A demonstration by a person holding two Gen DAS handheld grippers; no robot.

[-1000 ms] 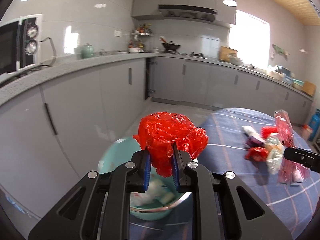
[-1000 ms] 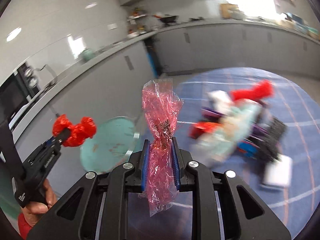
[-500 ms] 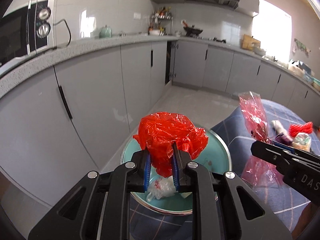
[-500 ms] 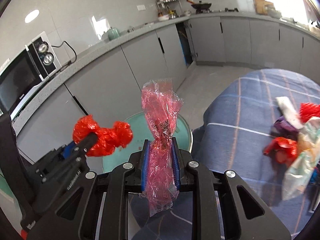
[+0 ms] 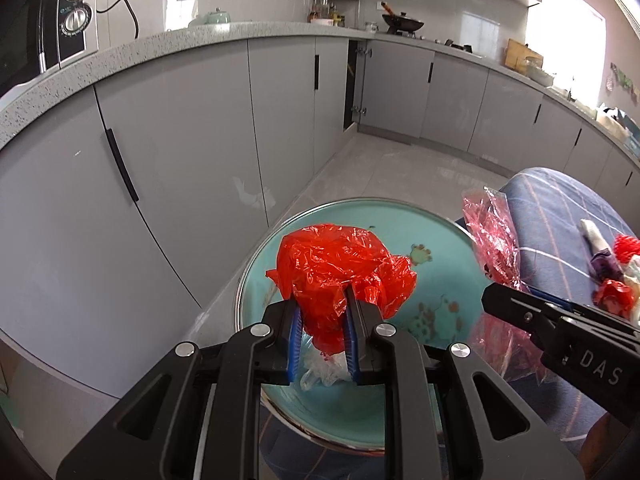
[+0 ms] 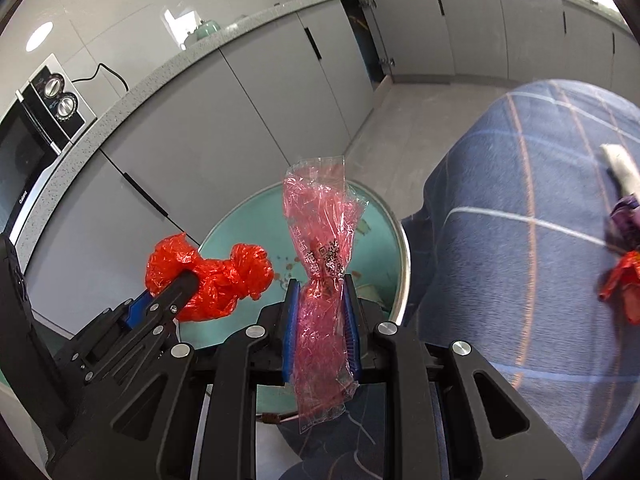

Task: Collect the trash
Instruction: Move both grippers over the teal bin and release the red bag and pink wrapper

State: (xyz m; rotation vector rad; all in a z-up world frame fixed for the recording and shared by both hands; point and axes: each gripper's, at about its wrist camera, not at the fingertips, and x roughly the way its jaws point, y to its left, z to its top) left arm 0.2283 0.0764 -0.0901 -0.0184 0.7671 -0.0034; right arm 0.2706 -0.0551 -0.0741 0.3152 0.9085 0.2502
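Left wrist view has the crumpled red plastic bag [image 5: 340, 268] covering much of the teal basin [image 5: 400, 220], so the whitish scrap [image 5: 324, 368] lying inside shows only in part between the blue pads. The basin's near rim is cut off behind the black fingers. The left gripper [image 5: 320, 332] pinches the red bag's lower fold, pads pressed into it, and points steeply down over the basin.

At the right of this view the right gripper [image 5: 516, 300] enters from the side; only one finger and part of its body show, and the pink cellophane wrapper [image 5: 492, 240] stands up from it.

Right wrist view shows that gripper's pads clamped on the wrapper's waist [image 6: 320, 300], its top above the basin and its tail hanging below the fingers. The wrapper's print is too small to read. Both grippers hover side by side above the basin, near each other but apart. More trash [image 6: 624, 280] lies on the blue checked tablecloth [image 6: 520, 240], blurred and cut by the frame edge.
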